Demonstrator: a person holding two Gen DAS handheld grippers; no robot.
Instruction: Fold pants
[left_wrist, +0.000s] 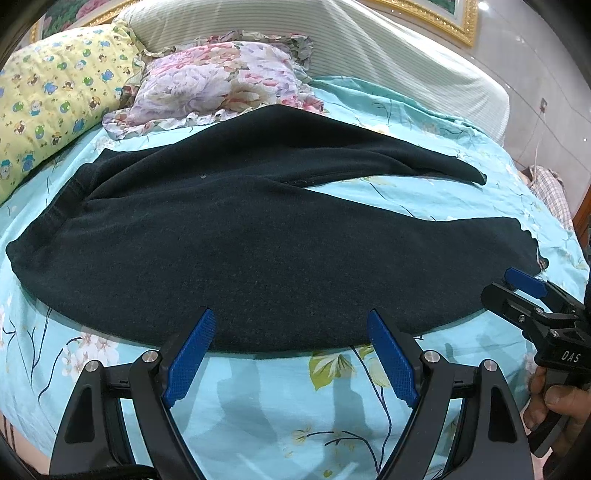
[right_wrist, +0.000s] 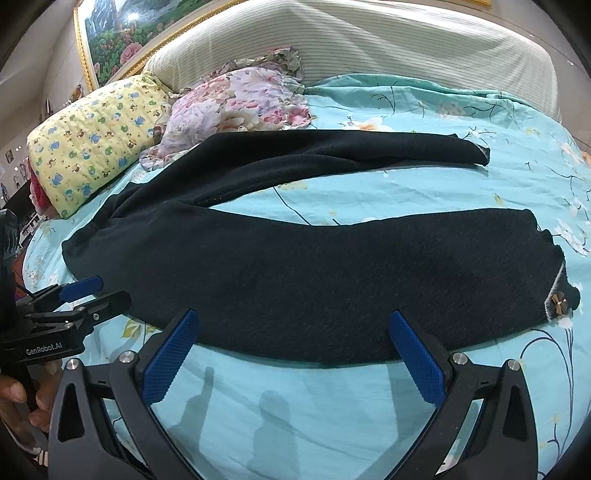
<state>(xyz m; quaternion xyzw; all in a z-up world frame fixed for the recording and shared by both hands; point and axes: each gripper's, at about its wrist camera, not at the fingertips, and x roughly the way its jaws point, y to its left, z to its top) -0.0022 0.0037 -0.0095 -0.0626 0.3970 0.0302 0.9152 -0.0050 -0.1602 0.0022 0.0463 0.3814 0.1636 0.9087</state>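
Pants of dark, almost black knit fabric (left_wrist: 258, 236) are lying spread flat on the bed, and both tools are hanging just short of their near edge. The left gripper (left_wrist: 291, 354) is holding its blue-padded fingers (left_wrist: 192, 362) spread wide, with nothing between them, tips just touching or hovering at the hem of the near leg; the right gripper (right_wrist: 295, 354) is likewise standing wide apart and empty over the same leg, further toward the cuff. A hand (left_wrist: 554, 406) is showing at the grip of the right tool. Outward from there, the near leg is running along the bed's front edge on the turquoise floral bedsheet (right_wrist: 332, 406), its cuff bearing a small brown flower trim (right_wrist: 557, 304), while the far leg is splaying away toward the headboard side, a wedge of sheet lying between the two. Beyond the waist end are sitting a yellow cartoon-print pillow (left_wrist: 55, 99) and a pink floral pillow (left_wrist: 221, 77). The cloth is looking soft, limp and light, likely to sag and drag on the sheet, so pinching the near leg's outer edge at two spaced points and carrying it over the far leg seems the sensible hold.
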